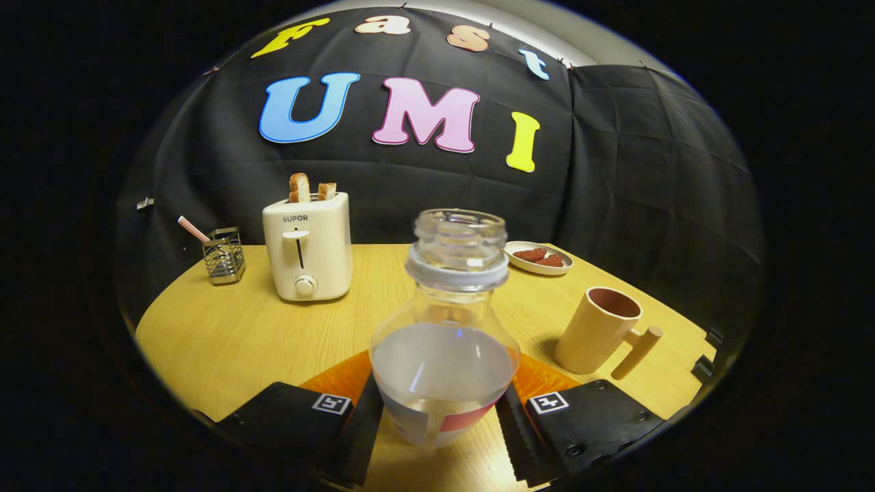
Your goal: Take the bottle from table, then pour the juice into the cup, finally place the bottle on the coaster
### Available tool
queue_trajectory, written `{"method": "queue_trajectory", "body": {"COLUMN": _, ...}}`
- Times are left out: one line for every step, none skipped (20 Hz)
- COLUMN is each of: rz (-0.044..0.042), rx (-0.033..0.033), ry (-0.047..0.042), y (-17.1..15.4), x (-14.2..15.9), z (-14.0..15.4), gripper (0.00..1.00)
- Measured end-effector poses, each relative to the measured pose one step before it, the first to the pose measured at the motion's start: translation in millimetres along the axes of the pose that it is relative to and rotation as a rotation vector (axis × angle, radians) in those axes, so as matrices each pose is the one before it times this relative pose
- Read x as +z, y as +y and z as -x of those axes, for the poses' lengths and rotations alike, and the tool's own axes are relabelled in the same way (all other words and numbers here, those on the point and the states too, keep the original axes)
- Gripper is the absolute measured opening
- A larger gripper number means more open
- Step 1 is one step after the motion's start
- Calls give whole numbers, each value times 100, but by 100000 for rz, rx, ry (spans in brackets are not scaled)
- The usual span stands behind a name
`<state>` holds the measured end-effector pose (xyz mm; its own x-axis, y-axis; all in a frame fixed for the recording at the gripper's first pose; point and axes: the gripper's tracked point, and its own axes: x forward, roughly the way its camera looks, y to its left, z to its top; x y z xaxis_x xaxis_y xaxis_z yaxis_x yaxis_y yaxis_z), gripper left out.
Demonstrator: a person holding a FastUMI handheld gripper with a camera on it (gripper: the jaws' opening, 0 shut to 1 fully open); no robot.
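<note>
A clear bottle [448, 342] with no cap, about half full of pale liquid, stands upright between my fingers. My gripper [441, 437] is shut on its lower body, with one pad pressing each side. Whether its base rests on the wooden table [225, 335] I cannot tell. An orange coaster [338, 379] lies just behind the bottle and shows on both sides of it. A beige cup [598, 328] with a stick-like handle stands upright, beyond my right finger and to the right of the bottle. The cup's inside is dark, and I cannot see its contents.
A cream toaster [307, 249] with two bread slices stands at the back left. A wire holder [224, 256] with a striped straw is further left. A small plate [539, 258] of red pieces sits at the back right. The table's right edge runs close behind the cup.
</note>
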<state>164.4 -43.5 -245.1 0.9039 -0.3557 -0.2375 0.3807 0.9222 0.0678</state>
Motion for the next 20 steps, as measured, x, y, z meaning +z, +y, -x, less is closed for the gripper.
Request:
{"method": "queue_trajectory", "body": {"rz": 432, "rx": 1178, "ry": 430, "y": 93, "x": -140, "z": 105, "gripper": 77}}
{"method": "queue_trajectory", "body": {"rz": 291, "rx": 1273, "ry": 576, "y": -64, "x": -41, "z": 13, "gripper": 76}}
{"method": "queue_trajectory", "body": {"rz": -46, "rx": 1612, "ry": 497, "y": 195, "x": 0, "z": 104, "gripper": 75}}
{"method": "queue_trajectory", "body": {"rz": -4, "rx": 3694, "ry": 909, "y": 454, "x": -65, "z": -29, "gripper": 74}}
{"method": "queue_trajectory", "body": {"rz": -1039, "rx": 4655, "ry": 1853, "y": 648, "x": -183, "z": 418, "gripper": 73}}
{"method": "queue_trajectory", "body": {"rz": -1036, "rx": 2726, "ry": 1183, "y": 373, "x": -171, "z": 83, "gripper": 73}}
{"method": "queue_trajectory", "body": {"rz": 586, "rx": -1909, "ry": -33, "y": -680, "x": 245, "z": 436, "gripper": 72}}
{"method": "queue_trajectory", "body": {"rz": 74, "rx": -648, "ry": -452, "y": -289, "x": 334, "z": 347, "gripper": 72}}
{"method": "queue_trajectory", "body": {"rz": -751, "rx": -200, "ry": -8, "y": -272, "x": 328, "z": 185, "gripper": 72}}
{"method": "queue_trajectory", "body": {"rz": -1159, "rx": 82, "ry": -295, "y": -287, "x": 477, "z": 357, "gripper": 72}}
{"method": "queue_trajectory", "body": {"rz": -1369, "rx": 166, "ry": -298, "y": -227, "x": 449, "z": 325, "gripper": 72}}
{"method": "queue_trajectory", "body": {"rz": -1550, "rx": 499, "ry": 239, "y": -209, "x": 457, "z": 280, "gripper": 72}}
{"method": "queue_trajectory", "body": {"rz": -1309, "rx": 793, "ry": 297, "y": -220, "x": 587, "z": 234, "gripper": 72}}
{"method": "queue_trajectory", "body": {"rz": -1290, "rx": 1065, "ry": 344, "y": -230, "x": 611, "z": 273, "gripper": 72}}
{"method": "queue_trajectory", "body": {"rz": -1601, "rx": 1417, "ry": 890, "y": -191, "x": 528, "z": 260, "gripper": 72}}
{"method": "queue_trajectory", "body": {"rz": -1726, "rx": 1471, "ry": 654, "y": -340, "x": 382, "z": 358, "gripper": 72}}
{"method": "queue_trajectory", "body": {"rz": -1913, "rx": 1553, "ry": 587, "y": -195, "x": 493, "z": 290, "gripper": 72}}
{"method": "queue_trajectory", "body": {"rz": -2341, "rx": 1311, "ry": 548, "y": -302, "x": 357, "z": 280, "gripper": 72}}
{"method": "queue_trajectory", "body": {"rz": -3187, "rx": 1785, "ry": 183, "y": -124, "x": 517, "z": 158, "gripper": 72}}
{"method": "queue_trajectory", "body": {"rz": -4306, "rx": 1885, "ry": 735, "y": -311, "x": 474, "z": 70, "gripper": 72}}
